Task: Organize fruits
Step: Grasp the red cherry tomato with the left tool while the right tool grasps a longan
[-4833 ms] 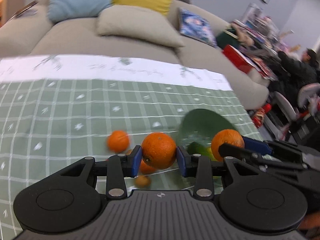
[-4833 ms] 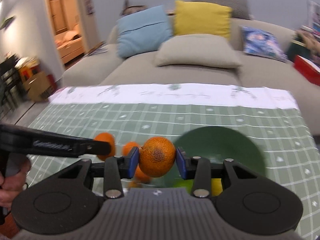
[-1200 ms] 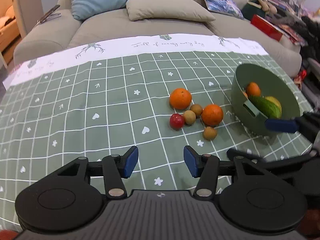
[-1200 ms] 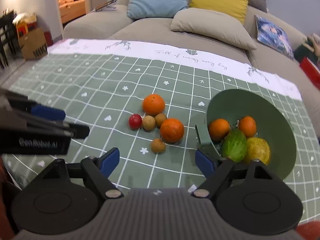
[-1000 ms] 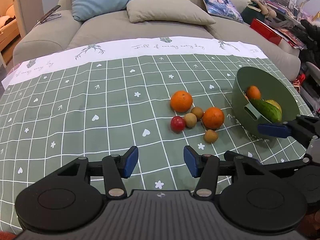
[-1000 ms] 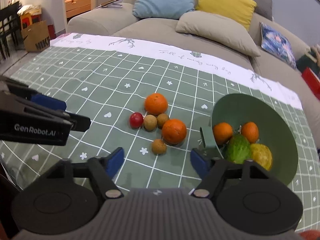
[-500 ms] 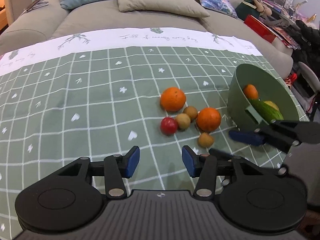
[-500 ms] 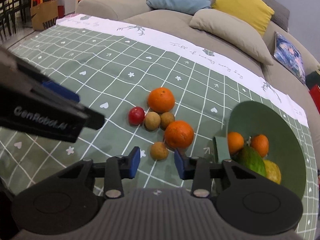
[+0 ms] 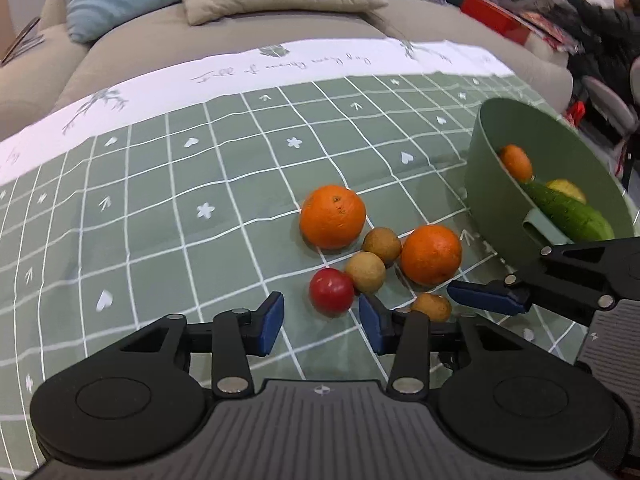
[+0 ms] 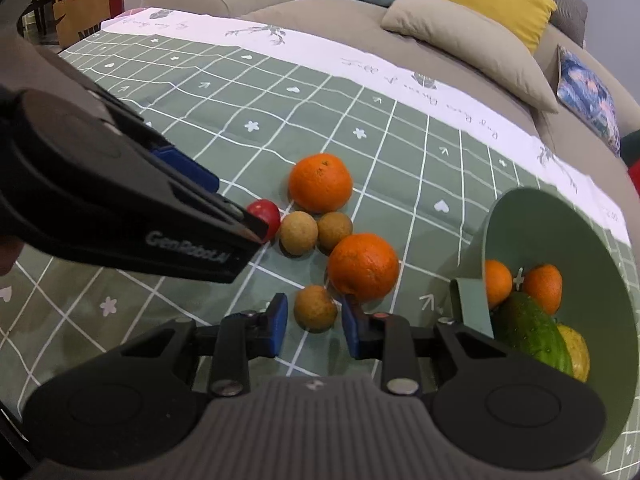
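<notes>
On the green checked surface point(image 9: 168, 216), six loose fruits lie in a cluster ahead of the two claws: one red fruit point(image 9: 331, 291), three small brown fruits and two oranges. The left claw point(image 9: 321, 324) stands apart and empty, with the red fruit just beyond its tips, slightly right of centre. Past it sit two touching brown fruits point(image 9: 365, 272) point(image 9: 382, 245), with the far orange point(image 9: 333, 216) behind them and the near orange point(image 9: 431, 254) to their right. The right claw point(image 10: 314, 330) is also apart, its blue pads flanking the third brown fruit point(image 10: 315, 308) without clearly touching it. Right of both claws is one green bowl point(image 10: 560, 216) holding two small oranges point(image 10: 498, 283) point(image 10: 544, 288), one green cucumber point(image 10: 532, 334) and one yellow fruit point(image 10: 576, 352).
</notes>
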Tool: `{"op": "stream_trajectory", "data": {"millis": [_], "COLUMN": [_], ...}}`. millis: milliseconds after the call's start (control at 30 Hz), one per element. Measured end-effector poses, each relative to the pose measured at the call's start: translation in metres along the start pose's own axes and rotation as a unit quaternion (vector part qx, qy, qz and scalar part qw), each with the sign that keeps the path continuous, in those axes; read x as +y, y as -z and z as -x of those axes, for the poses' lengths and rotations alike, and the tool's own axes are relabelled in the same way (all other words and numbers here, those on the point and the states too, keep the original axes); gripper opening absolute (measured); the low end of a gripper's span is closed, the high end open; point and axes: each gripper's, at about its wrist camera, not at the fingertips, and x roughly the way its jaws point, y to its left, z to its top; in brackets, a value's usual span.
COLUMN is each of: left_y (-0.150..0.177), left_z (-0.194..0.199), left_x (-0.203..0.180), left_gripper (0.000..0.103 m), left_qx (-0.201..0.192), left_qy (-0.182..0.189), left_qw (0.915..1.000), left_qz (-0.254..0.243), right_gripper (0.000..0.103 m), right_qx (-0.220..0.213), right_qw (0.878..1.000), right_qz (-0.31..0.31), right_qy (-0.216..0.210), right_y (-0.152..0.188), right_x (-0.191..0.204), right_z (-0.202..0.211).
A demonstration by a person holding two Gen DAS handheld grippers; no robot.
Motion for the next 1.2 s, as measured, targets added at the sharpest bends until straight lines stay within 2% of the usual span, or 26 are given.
{"op": "stream_trajectory", "data": {"millis": [133, 333, 467, 567, 733, 900, 1200], "left_y": [-0.005, -0.007, -0.005, -0.006, -0.002, 0.005, 0.002], "left_z": [-0.01, -0.019, -0.02, -0.018, -0.002, 0.021, 0.062], "left_x": [-0.007, -0.012, -0.01, -0.011, -0.015, -0.015, -0.024], "left_gripper": [0.045, 0.036, 0.03, 0.029, 0.029, 0.029, 0.029], "left_qx": [0.005, 0.023, 0.027, 0.028, 0.019, 0.012, -0.008], "left_qy": [-0.002, 0.001, 0.002, -0.002, -0.002, 0.009, 0.02], "left_qw": [0.9997, 0.9988, 0.9991, 0.9992, 0.9996, 0.9998, 0.9984], "left_qz": [-0.025, -0.043, -0.032, -0.029, -0.023, 0.015, 0.052], "right_gripper": [0.019, 0.019, 0.019, 0.018, 0.018, 0.018, 0.018], "right_qx": [0.002, -0.003, -0.01, -0.011, -0.02, -0.034, -0.088], "right_qw": [1.0, 1.0, 1.0, 1.0, 1.0, 0.999, 0.996], "right_qz": [-0.006, -0.009, -0.005, -0.004, -0.001, 0.003, -0.009], "right_qy": [-0.004, -0.01, -0.01, -0.01, -0.014, -0.026, -0.019], "right_y": [0.001, 0.002, 0.003, 0.004, 0.005, 0.005, 0.008], "right_x": [-0.003, -0.005, -0.005, -0.004, -0.004, -0.004, -0.023], "right_z": [-0.003, -0.003, -0.003, -0.002, 0.011, 0.032, 0.089]}}
